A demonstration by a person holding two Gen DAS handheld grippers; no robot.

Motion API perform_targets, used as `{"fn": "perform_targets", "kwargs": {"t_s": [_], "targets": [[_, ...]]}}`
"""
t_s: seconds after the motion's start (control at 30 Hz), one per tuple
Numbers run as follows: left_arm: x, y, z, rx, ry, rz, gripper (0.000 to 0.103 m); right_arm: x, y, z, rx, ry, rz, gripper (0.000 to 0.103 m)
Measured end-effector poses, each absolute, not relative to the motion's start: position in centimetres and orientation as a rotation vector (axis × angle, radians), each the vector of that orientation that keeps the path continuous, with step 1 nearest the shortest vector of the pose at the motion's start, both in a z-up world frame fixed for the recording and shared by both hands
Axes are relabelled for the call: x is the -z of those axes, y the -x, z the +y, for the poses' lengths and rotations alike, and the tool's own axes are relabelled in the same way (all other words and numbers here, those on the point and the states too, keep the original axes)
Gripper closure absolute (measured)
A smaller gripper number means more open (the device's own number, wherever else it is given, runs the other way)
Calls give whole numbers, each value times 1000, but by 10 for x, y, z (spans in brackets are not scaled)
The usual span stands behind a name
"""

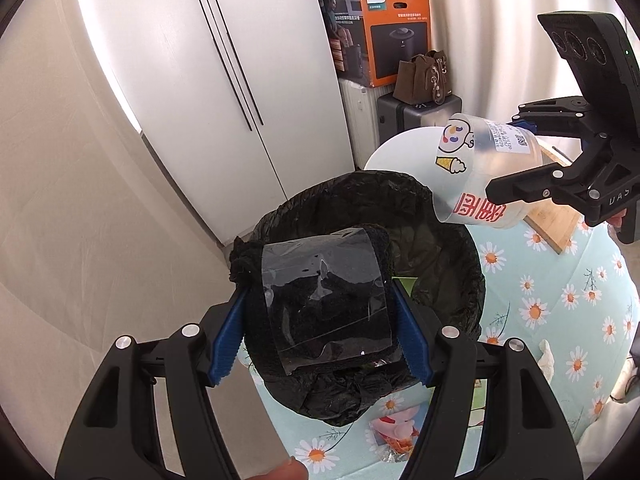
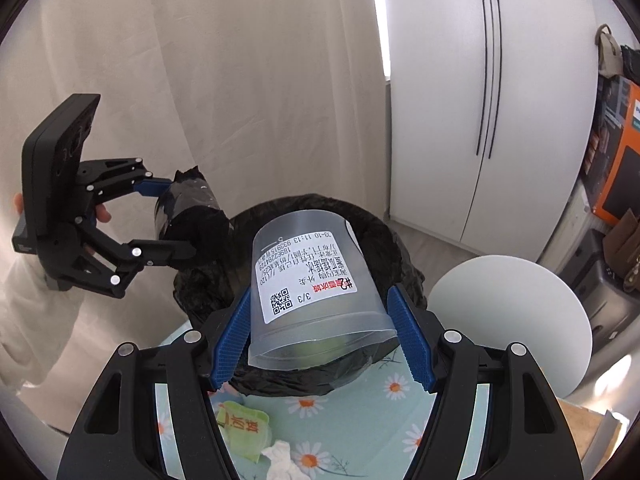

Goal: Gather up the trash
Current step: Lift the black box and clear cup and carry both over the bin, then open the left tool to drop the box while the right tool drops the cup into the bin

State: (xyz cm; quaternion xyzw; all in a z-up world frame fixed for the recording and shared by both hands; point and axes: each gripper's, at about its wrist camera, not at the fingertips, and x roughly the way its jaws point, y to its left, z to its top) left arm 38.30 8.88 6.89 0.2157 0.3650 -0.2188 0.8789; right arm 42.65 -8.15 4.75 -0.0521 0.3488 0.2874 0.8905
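Right gripper point(image 2: 324, 316) clamps the light, crushable plastic cup point(image 2: 316, 280) mid-wall (go gently); left gripper point(image 1: 320, 316) pinches a soft black bundle point(image 1: 324, 296).

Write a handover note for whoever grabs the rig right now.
Left gripper: shut on a black bundle wrapped in clear film, over the bin.
Right gripper: shut on a clear plastic cup, mouth tilted toward the bin.
Bin with black liner: on the floral tablecloth.
Done: both items lifted.
Left: drop both; then the green wrapper and tissue.
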Motion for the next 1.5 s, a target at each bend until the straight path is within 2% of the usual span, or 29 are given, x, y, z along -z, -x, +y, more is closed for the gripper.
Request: {"fn": "perform_targets", "kwargs": {"t_s": [0.53, 0.93, 1.13, 1.17, 1.2, 1.23, 1.3, 1.5], "targets": [[0, -453, 88, 543, -501, 925, 36, 2, -505, -34, -679, 186, 832, 40], [26, -467, 79, 553, -550, 974, 35, 31, -513, -22, -688, 211, 887, 39], [18, -462, 86, 613, -490, 918, 22, 29, -508, -20, -676, 201, 871, 29], [16, -461, 88, 610, -478, 912, 15, 27, -506, -21, -673, 196, 865, 29], [13, -460, 91, 601, -470, 903, 13, 25, -504, -22, -672, 193, 858, 28], [10, -457, 94, 593, -464, 893, 12, 23, -501, -23, -666, 195, 848, 28], [2, -452, 100, 586, -444, 870, 11, 17, -496, -25, -651, 195, 829, 20], [-36, -425, 111, 588, -384, 744, 6, -5, -479, -34, -630, 198, 772, 17]]}}
